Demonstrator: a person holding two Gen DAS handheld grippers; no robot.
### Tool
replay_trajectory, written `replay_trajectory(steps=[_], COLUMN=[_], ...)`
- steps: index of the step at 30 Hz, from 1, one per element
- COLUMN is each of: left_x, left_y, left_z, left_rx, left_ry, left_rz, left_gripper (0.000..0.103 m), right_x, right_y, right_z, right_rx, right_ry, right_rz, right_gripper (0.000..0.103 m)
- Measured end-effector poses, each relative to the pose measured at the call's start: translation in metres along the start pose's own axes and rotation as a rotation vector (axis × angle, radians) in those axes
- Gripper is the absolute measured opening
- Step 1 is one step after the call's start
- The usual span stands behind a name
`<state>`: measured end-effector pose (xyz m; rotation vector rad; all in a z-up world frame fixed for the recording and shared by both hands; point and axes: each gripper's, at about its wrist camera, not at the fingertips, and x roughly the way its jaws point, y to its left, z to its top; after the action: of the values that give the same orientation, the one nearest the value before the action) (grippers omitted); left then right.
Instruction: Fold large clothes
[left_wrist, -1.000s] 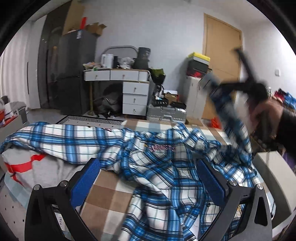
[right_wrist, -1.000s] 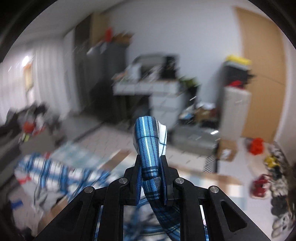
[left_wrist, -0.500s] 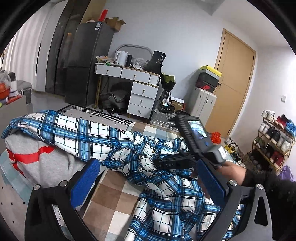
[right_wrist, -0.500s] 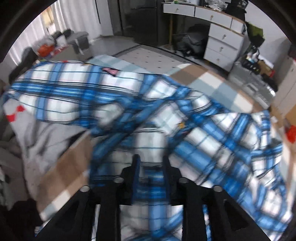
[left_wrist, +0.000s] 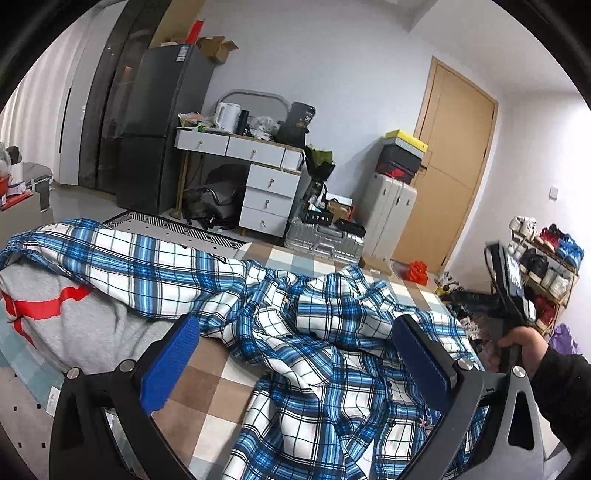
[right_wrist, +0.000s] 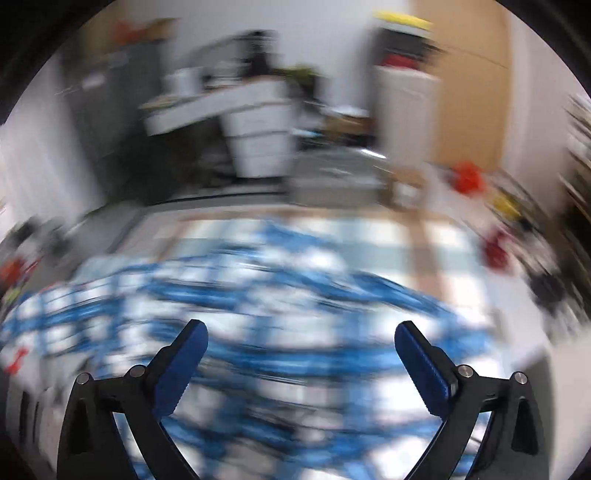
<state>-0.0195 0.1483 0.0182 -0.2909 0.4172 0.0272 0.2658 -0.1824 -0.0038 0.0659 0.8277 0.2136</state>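
Observation:
A large blue-and-white plaid shirt (left_wrist: 295, 325) lies crumpled across the checked brown-and-white bedspread (left_wrist: 207, 384), one sleeve stretched out to the left over a grey garment with red stripes (left_wrist: 66, 317). My left gripper (left_wrist: 295, 354) hovers open just above the shirt, nothing between its blue pads. The right gripper's handle, held by a hand (left_wrist: 517, 343), shows at the right edge of the left wrist view. In the blurred right wrist view, my right gripper (right_wrist: 301, 354) hangs over the plaid shirt (right_wrist: 258, 295) with jaws opening wide and nothing between them.
Beyond the bed stand a dark fridge (left_wrist: 159, 129), a white desk with drawers (left_wrist: 258, 173), silver suitcases (left_wrist: 388, 218) and a wooden door (left_wrist: 450, 162). A shoe rack (left_wrist: 543, 254) lines the right wall. A patterned rug (left_wrist: 173, 229) lies on the floor.
The right gripper, shut on a plaid sleeve held high, swung down over the bed, let the cloth go and opened wide. The shirt settled flatter. My left gripper stayed almost still.

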Motion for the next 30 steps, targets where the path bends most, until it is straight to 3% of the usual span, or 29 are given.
replay_trajectory(steps=[4,9,10,13,15,18,21,23,25,28,30], left_x=[0.003,0.011,0.012,0.013,0.011,0.009,0.009,0.011,0.011,0.011,0.011], left_y=[-0.01,-0.014,-0.013,-0.013,-0.013,-0.015,-0.016,-0.017,-0.017,-0.014,-0.01], left_z=[-0.005,-0.011,-0.011,-0.011,-0.01,-0.011,-0.011,-0.011,-0.011,-0.01,-0.008], left_rx=[0.037,0.075,0.075,0.07,0.07,0.081,0.078,0.078,0.078,0.079,0.075], left_ry=[0.0,0.03,0.034,0.042,0.042,0.034,0.036,0.041,0.041,0.026,0.025], left_rz=[0.023,0.052,0.053,0.055,0.049,0.056,0.057,0.064,0.065,0.093,0.104], left_gripper=[0.102,0.102,0.102,0.102,0.102,0.102,0.102,0.102,0.102,0.102,0.102], right_x=[0.04,0.091,0.083,0.072,0.05,0.013,-0.008,-0.001,0.022,0.055,0.081], right_y=[-0.05,-0.047,-0.046,-0.044,-0.034,-0.005,0.042,0.072,0.105,0.132,0.144], right_z=[-0.027,-0.066,-0.067,-0.066,-0.059,-0.048,-0.037,-0.03,-0.028,-0.028,-0.034], right_rx=[0.064,-0.122,-0.133,-0.179,-0.211,-0.24,-0.267,-0.271,-0.249,-0.25,-0.268], right_ry=[0.127,0.332,0.277,0.271,0.176,0.027,-0.067,-0.049,0.02,0.104,0.144], right_rz=[-0.137,-0.243,-0.243,-0.256,-0.242,-0.172,-0.012,-0.011,-0.072,-0.041,-0.065], right_gripper=[0.102,0.101,0.102,0.1,0.099,0.1,0.103,0.103,0.103,0.102,0.102])
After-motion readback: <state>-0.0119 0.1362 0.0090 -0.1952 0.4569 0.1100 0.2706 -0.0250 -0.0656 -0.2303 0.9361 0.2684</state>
